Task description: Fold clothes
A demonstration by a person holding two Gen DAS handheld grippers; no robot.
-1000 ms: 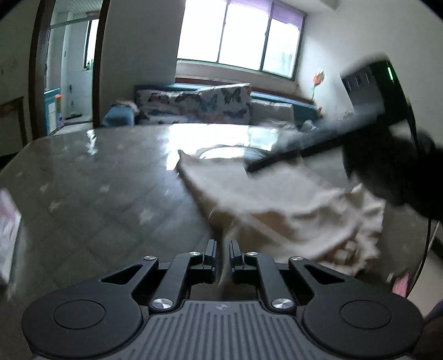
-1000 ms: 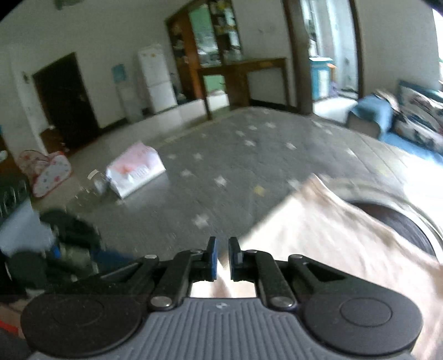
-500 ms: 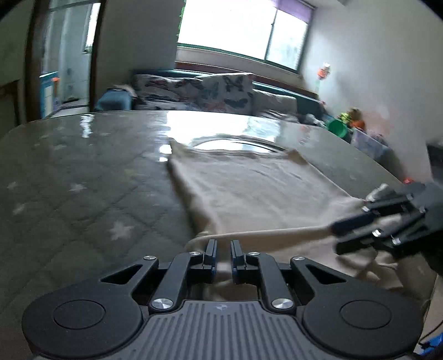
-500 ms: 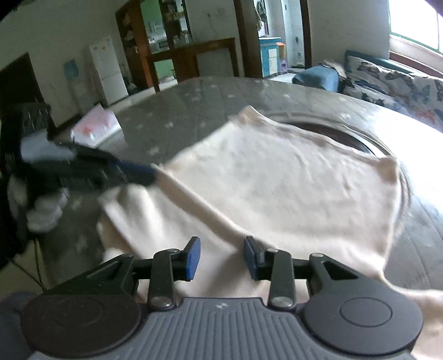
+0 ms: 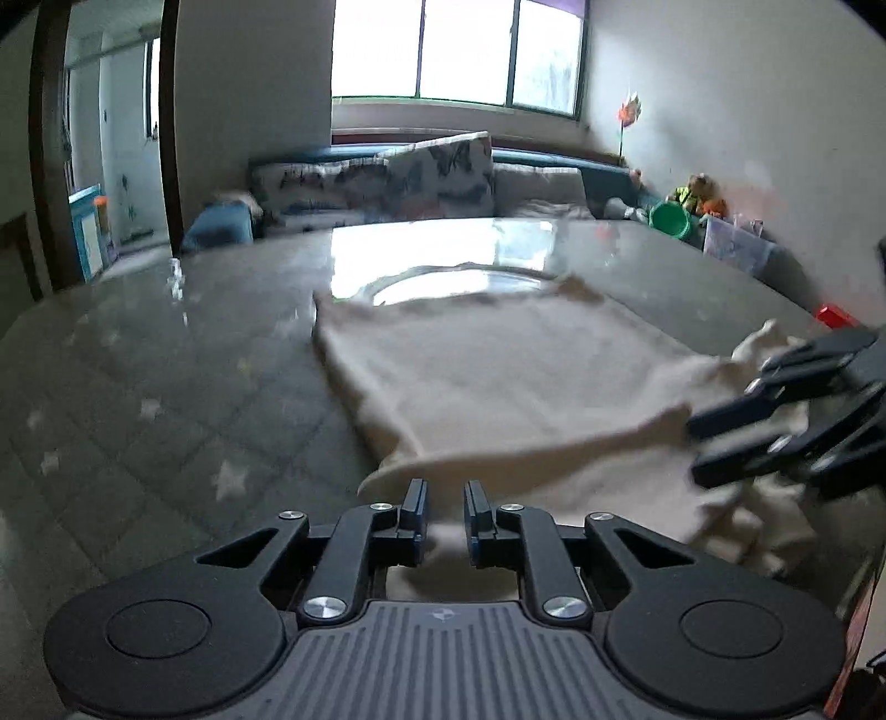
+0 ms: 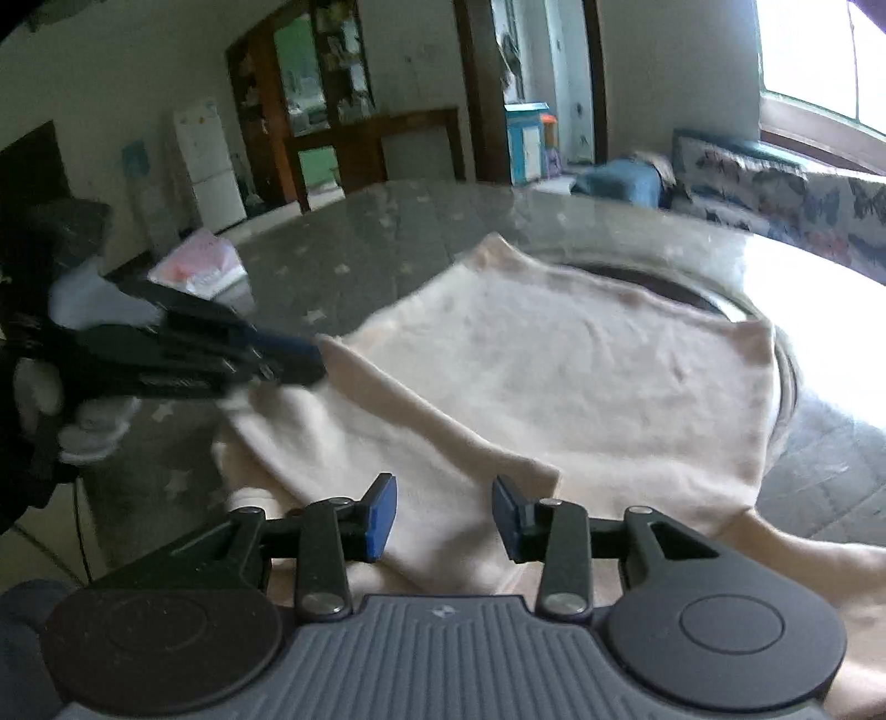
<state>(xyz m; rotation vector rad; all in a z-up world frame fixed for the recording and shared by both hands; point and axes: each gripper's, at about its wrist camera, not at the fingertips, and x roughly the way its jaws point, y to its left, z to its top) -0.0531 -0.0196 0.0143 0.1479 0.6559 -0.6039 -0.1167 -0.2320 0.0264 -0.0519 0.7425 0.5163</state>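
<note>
The left gripper [image 5: 444, 512] is nearly closed, with cream cloth [image 5: 498, 387] running between its fingertips; it looks pinched on the near hem, probably to keep that edge taut. The cloth spreads ahead of it across the surface [image 5: 166, 387], a fold lying over the near part and its far edge reaching a round inset [image 5: 454, 277]. To its right the right gripper [image 6: 443, 512] stands wide, holding nothing, just above the folded flap. A pink packet [image 6: 199, 266] lies far left, well apart; nothing blocks the cloth.

Home living room: sofa [image 5: 421, 177] under window [image 5: 459, 52], fridge [image 6: 207, 166] (white), wooden cabinet [image 6: 310, 105].
</note>
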